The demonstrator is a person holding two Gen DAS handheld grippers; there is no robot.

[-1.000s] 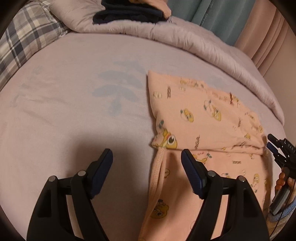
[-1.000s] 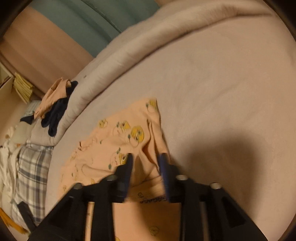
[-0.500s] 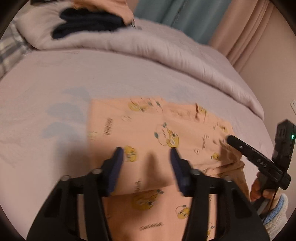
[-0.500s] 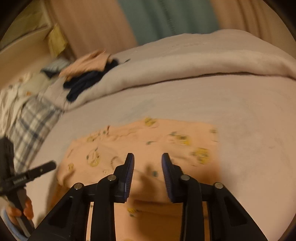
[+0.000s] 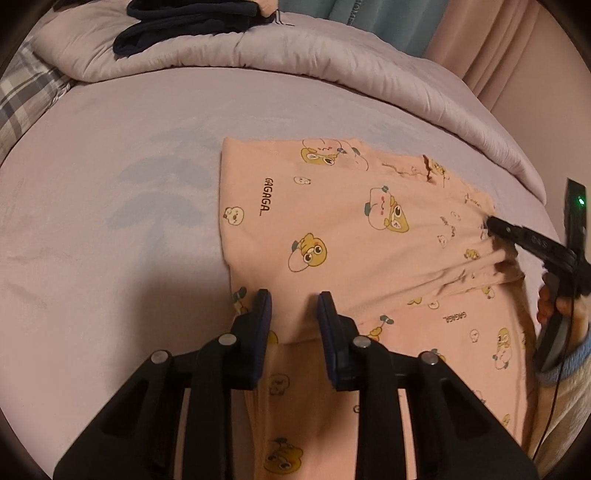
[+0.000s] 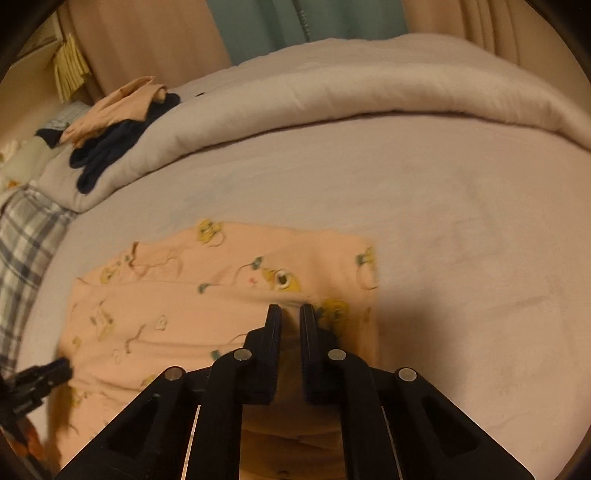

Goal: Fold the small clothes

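A small peach garment (image 5: 351, 236) printed with yellow cartoon figures lies on the lilac bed sheet (image 5: 110, 184), its upper part folded over toward me. My left gripper (image 5: 293, 306) is partly closed around the near folded edge, with cloth between the fingers. My right gripper (image 6: 290, 314) is almost closed on the folded edge of the same garment (image 6: 184, 295) at its right side. The right gripper also shows in the left wrist view (image 5: 532, 243) at the garment's right edge. The left gripper's tip shows in the right wrist view (image 6: 40, 376).
A rolled lilac duvet (image 5: 332, 70) runs along the far side of the bed. Dark blue and peach clothes (image 6: 122, 125) are piled on it. A plaid pillow (image 6: 26, 236) lies at the left. Curtains (image 6: 277, 26) hang behind.
The garment's upper part has been folded over toward me. Both grippers moved with the cloth and closed further. The left one was wide open and beside the garment a second ago.
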